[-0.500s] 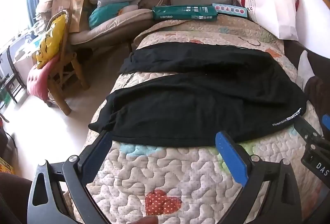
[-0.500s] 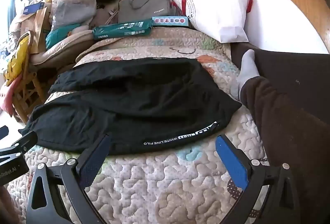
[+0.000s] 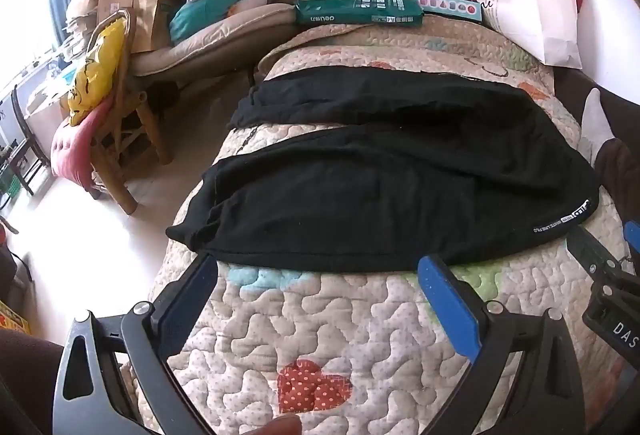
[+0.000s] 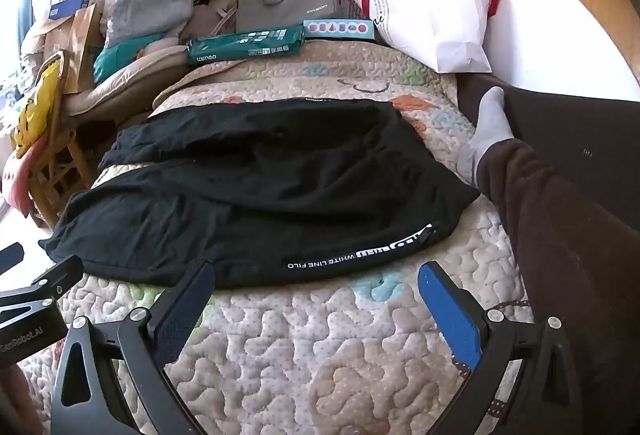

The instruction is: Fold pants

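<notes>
Black pants (image 3: 392, 191) lie spread flat on the quilted bed (image 3: 320, 319); left tool (image 3: 318, 271) and right tool (image 4: 316, 275) both spread, empty, just short of near hem; I'd pinch both layers at the edge, lift evenly.

Quilt (image 3: 360, 319) under pants (image 3: 400, 187) (hidden)

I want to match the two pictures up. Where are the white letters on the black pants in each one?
Left wrist view: the white lettering sits far right, on the black pants' near edge.
Right wrist view: the white lettering is low in the middle, just beyond the open right gripper.
Shared landmark: the green Deli paper pack at the quilt's far end.
</notes>
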### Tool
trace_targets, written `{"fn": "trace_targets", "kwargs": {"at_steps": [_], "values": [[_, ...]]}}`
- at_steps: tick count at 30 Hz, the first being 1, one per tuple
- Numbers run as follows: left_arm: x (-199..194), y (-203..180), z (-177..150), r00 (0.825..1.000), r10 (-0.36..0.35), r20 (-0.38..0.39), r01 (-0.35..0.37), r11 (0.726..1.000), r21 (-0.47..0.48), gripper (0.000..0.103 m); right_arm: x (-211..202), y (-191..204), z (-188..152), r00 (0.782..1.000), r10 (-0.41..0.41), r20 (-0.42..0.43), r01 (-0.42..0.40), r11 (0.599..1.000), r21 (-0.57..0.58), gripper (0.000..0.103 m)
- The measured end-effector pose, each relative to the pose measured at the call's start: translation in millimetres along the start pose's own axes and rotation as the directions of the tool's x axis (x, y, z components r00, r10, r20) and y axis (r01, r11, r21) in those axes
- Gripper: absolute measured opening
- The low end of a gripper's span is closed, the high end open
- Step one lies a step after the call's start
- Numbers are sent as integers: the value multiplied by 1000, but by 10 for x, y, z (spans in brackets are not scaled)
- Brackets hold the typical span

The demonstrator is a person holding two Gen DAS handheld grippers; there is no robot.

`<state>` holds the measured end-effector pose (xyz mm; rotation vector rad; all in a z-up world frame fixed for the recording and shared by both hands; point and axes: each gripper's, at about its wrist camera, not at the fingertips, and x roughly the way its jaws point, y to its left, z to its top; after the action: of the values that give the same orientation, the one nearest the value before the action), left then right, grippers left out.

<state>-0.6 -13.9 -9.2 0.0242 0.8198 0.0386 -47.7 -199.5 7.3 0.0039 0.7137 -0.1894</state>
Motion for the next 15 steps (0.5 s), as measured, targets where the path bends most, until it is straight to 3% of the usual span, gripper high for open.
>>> {"fn": "trace_targets", "kwargs": {"at_steps": [15], "values": [[88, -6, -73, 999, 10, -37, -9, 1000, 13, 100, 92, 31, -72, 999, 16, -50, -17, 1000, -19, 103]]}}
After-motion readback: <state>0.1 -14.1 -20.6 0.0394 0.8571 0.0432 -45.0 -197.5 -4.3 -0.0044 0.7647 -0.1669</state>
